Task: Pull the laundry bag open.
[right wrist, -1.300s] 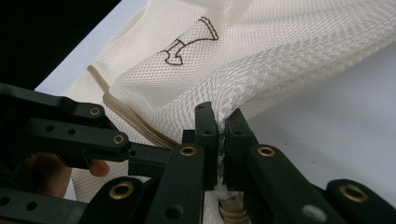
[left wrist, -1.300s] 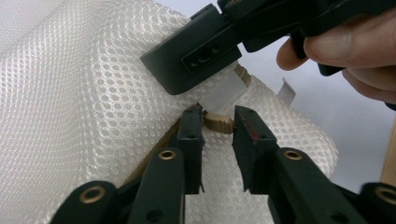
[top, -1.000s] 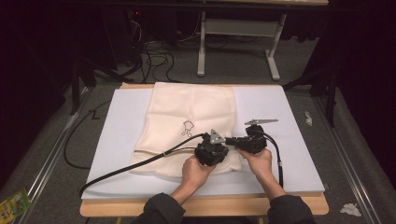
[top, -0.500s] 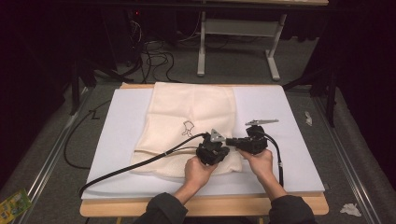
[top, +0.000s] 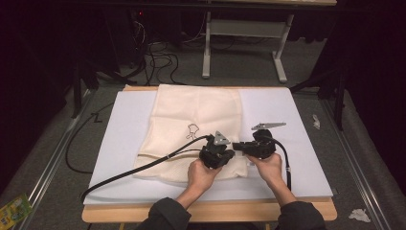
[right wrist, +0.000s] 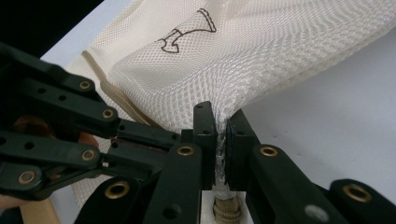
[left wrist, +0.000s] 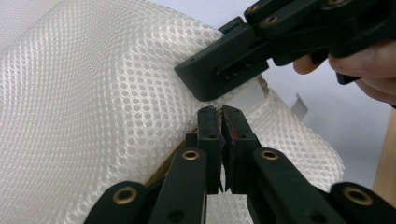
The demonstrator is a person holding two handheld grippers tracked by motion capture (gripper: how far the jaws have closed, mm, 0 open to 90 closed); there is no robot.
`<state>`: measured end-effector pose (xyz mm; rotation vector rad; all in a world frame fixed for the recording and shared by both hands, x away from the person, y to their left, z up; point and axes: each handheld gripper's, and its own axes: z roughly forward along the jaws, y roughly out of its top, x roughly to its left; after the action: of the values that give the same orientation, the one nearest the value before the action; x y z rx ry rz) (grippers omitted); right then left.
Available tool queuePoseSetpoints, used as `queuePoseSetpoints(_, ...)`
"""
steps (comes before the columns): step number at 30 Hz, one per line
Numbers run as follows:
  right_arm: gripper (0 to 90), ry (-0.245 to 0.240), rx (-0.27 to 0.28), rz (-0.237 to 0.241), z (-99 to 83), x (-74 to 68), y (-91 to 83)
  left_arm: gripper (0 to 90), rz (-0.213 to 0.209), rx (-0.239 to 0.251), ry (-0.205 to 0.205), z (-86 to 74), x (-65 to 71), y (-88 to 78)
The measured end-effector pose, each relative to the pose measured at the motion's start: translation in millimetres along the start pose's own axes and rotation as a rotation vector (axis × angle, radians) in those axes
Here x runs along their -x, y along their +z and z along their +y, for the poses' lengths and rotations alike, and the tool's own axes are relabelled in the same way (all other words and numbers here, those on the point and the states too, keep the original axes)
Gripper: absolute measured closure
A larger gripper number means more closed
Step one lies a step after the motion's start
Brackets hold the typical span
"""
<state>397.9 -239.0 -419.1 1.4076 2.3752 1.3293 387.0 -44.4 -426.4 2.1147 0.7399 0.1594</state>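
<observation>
A cream mesh bag with a small dark line drawing lies flat on a white board. Both grippers meet at the bag's near right corner. My left gripper is shut, its jaws pinched together at the bag's tan-hemmed edge, with mesh bunched around them. My right gripper is shut on the bag; a fold of mesh runs down between its jaws. The two grippers sit almost tip to tip, the right one's fingers just beyond the left's.
The board rests on a wooden table whose front edge is by the person's sleeves. A black cable trails left across the board. On the floor are cables, a white table frame and crumpled paper.
</observation>
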Motion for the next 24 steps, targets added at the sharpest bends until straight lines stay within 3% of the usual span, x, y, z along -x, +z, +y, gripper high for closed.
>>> queuePoseSetpoints(18,88.8,-0.06,-0.015,-0.018,-2.6,-1.2,-0.4,87.3,-0.012,-0.017,0.01,-2.6,-2.7,-7.3)
queuePoseSetpoints(24,88.9,-0.053,-0.014,-0.027,-3.8,0.6,-3.0,87.3,0.002,-0.013,0.001,-6.2,-7.8,-12.8)
